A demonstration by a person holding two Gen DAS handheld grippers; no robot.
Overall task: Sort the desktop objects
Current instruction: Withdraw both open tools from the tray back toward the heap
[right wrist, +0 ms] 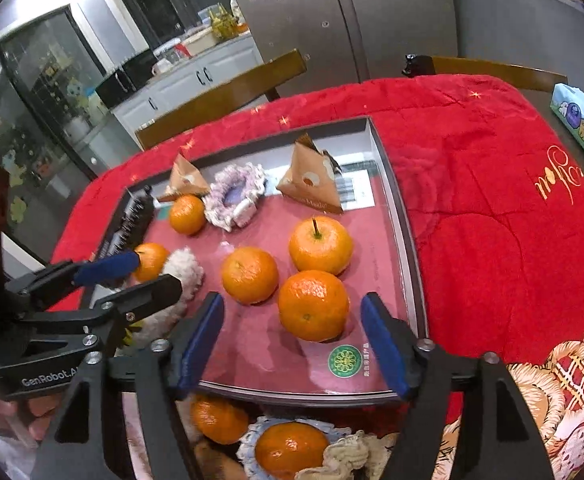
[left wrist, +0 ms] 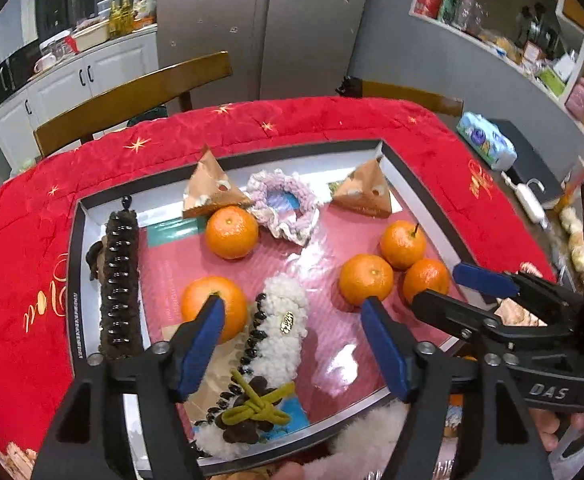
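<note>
A black-rimmed tray (left wrist: 77, 280) with a pink floor holds several oranges, hair clips, a lilac scrunchie (left wrist: 282, 204) and two brown triangular packets. My left gripper (left wrist: 292, 312) is open above a white fluffy hair clip (left wrist: 288, 320); its left finger (left wrist: 204, 344) overlaps an orange (left wrist: 196, 304). In the right wrist view my right gripper (right wrist: 292, 306) is open around the nearest orange (right wrist: 313, 306), pads clear of it. Two more oranges (right wrist: 250, 275) (right wrist: 320, 245) lie just beyond. The right gripper (left wrist: 448, 286) shows at the tray's right side, the left gripper (right wrist: 152, 272) at its left.
A brown beaded clip (left wrist: 118, 280) lies along the tray's left wall. Two oranges (right wrist: 218, 420) (right wrist: 290, 446) and a blue scrunchie sit in front of the tray. Red quilted cloth (right wrist: 492, 200) covers the table. A tissue pack (right wrist: 580, 120) and wooden chairs (left wrist: 132, 100) stand beyond.
</note>
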